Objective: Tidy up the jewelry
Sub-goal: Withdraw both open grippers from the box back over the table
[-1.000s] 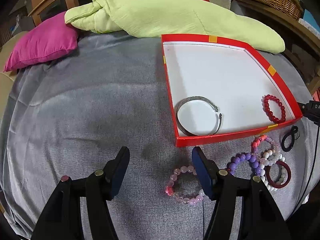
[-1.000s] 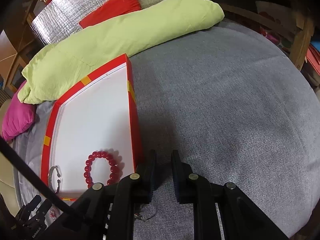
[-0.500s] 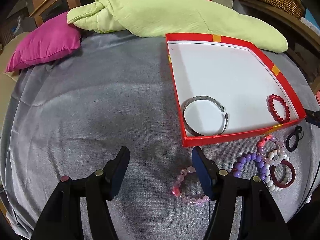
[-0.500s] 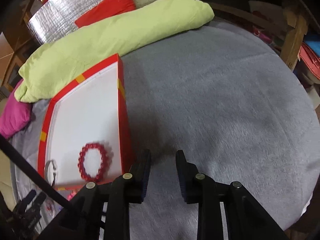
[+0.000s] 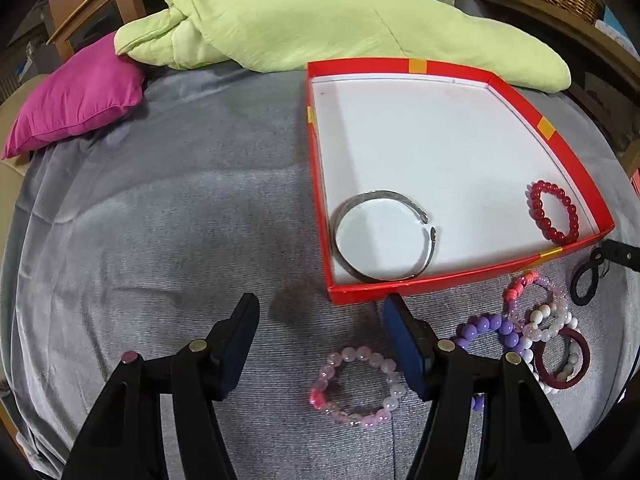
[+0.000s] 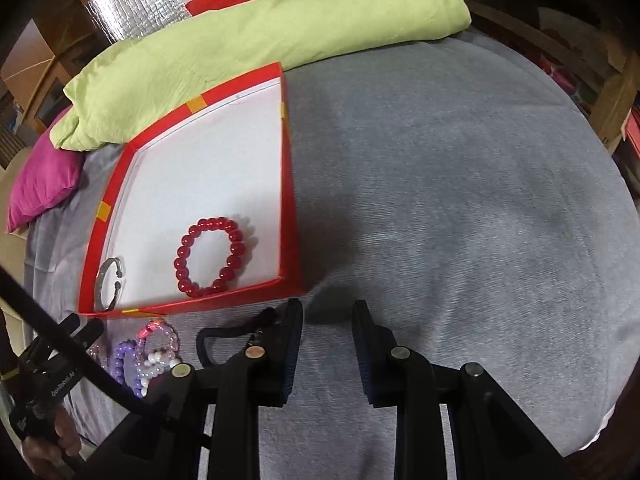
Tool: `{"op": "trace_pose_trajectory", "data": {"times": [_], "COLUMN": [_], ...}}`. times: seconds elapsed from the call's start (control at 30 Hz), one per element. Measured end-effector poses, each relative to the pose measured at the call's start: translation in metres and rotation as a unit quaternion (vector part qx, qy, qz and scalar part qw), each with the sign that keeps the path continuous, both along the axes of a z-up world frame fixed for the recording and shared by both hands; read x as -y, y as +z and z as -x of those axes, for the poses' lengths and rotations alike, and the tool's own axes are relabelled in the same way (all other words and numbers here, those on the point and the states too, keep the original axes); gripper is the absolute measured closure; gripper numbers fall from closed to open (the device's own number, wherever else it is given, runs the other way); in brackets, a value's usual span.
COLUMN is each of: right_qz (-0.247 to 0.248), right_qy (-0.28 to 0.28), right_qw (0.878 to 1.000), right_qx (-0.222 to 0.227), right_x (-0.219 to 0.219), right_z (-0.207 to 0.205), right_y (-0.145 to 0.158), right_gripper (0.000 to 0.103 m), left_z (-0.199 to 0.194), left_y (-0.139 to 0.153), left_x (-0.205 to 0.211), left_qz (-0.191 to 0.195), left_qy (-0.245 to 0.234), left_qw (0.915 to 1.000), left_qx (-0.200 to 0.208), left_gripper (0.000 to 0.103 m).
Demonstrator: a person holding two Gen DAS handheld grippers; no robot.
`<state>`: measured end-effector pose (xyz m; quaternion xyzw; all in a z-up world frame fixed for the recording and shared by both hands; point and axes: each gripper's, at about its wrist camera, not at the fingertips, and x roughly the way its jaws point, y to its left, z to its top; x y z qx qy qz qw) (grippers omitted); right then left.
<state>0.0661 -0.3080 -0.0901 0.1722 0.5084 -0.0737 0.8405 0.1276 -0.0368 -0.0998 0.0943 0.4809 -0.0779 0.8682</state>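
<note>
Inside, red box [image 5: 448, 285]: two bracelets.

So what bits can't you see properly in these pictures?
- Purple round-bead bracelet: left wrist view, its near part hidden behind the left gripper's fingers.
- Silver metal open bangle: right wrist view, partly hidden by the red cardboard box's wall.
- Black hair tie: right wrist view, partly behind the right gripper's fingers.
</note>
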Motion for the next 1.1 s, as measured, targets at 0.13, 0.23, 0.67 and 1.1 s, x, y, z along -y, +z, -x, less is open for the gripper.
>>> {"op": "trace_pose_trajectory", "data": {"times": [0.13,0.23,0.67,1.1], "right_qz": [0.005,0.003,0.010,-0.096], "right_qy": [-0.005,-0.011,0.005,0.043], "right_qw": [1.000,1.000,1.000,0.994], "right_qx": [0.005,0.009,0.027,0.009], "right_x": [-0.005,-0.007,-0.018,0.008], "right_z": [-0.005,-0.011,-0.015,0.005], "right_y": [0.001,0.000,-0.002,-0.005], "right_gripper": [0.076,0.076,0.075,0.076], "left_z": [-0.001,0.000,-0.007,0.023], "left_y": [0.000,0.001,0.001,0.008], "left_x": [0.000,-0.001,-0.004,-0.026], "left_qz": [-0.002,-0.001,-0.005,-0.031], "left_qy": [-0.002,-0.002,0.011,-0.033], "left_qw": [1.0000,1.0000,0.9999,0.9988], "left_qx": [0.001,0.004,0.008,0.020], "left_gripper": [0.037,0.037,0.037,0.037]}}
